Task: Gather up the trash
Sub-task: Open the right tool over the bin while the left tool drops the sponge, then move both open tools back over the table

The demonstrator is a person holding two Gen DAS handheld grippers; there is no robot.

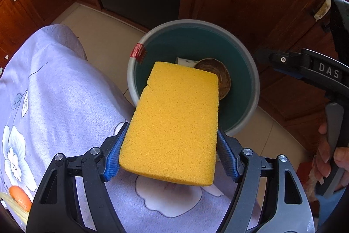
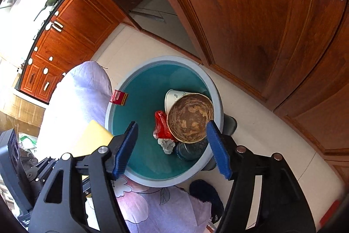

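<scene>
My left claw (image 1: 169, 158) grips a yellow sponge (image 1: 174, 121); I should centre it over the bin (image 1: 253, 71) before releasing, my right claw (image 2: 172, 147) hanging open above.

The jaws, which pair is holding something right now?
The left gripper: its jaws clamp the yellow sponge. The right gripper stands open and empty over the trash bin.

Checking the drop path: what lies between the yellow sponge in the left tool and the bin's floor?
In the left wrist view, nothing solid: the yellow sponge overhangs the bin, with open air above the brown bowl and paper cup.
</scene>
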